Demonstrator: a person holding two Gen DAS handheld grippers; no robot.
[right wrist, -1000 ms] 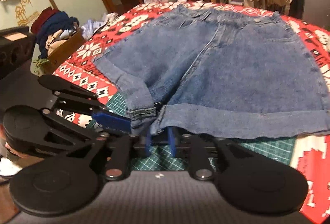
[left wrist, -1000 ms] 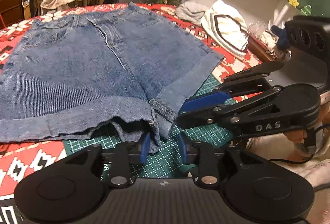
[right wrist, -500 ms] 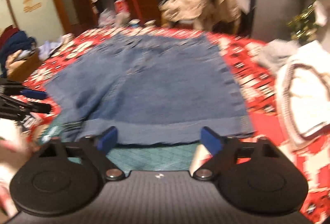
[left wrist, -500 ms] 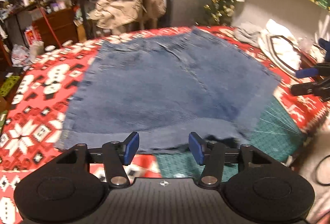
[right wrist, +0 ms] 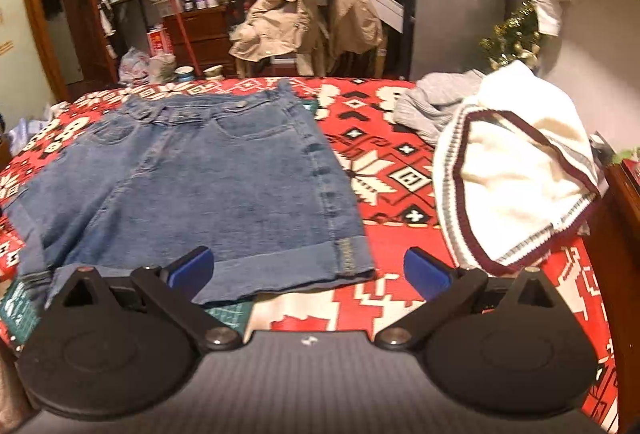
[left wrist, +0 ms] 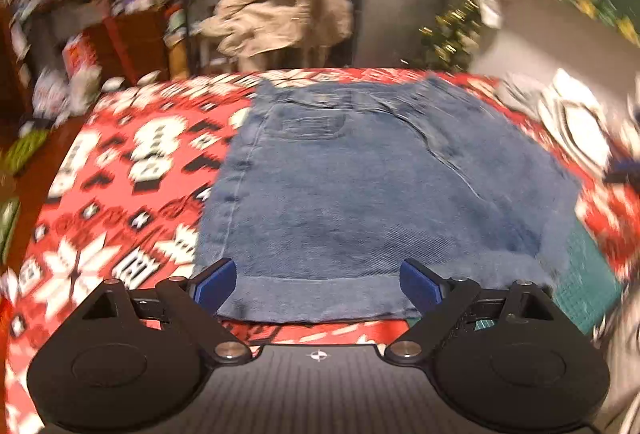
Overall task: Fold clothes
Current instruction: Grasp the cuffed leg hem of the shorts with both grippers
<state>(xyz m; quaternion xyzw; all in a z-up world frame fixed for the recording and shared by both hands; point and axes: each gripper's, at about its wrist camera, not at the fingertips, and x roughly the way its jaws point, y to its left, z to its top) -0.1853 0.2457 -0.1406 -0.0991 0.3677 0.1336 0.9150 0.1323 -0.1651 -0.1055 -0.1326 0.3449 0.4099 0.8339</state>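
Blue denim shorts (left wrist: 360,186) lie flat on the red patterned tablecloth (left wrist: 120,194), waistband at the far side. My left gripper (left wrist: 318,284) hovers at the near hem of one leg, its jaws opening wide. The cuffed hem runs between the blue pads (left wrist: 212,284), which do not press on it. In the right wrist view the shorts (right wrist: 192,186) sit left of centre. My right gripper (right wrist: 308,272) is over the outer corner of the other leg's cuff, jaws opening, pads apart from the cloth.
A white sweater with dark striped trim (right wrist: 516,174) and a grey garment (right wrist: 432,106) lie on the table right of the shorts. A green cutting mat (left wrist: 588,274) shows under the near hem. A beige coat (right wrist: 312,14) hangs on a chair beyond the far edge.
Both grippers were shut on the inner leg hems near the crotch. They have let go, opened wide and swung apart, the left one leftward and the right one rightward along the hem.
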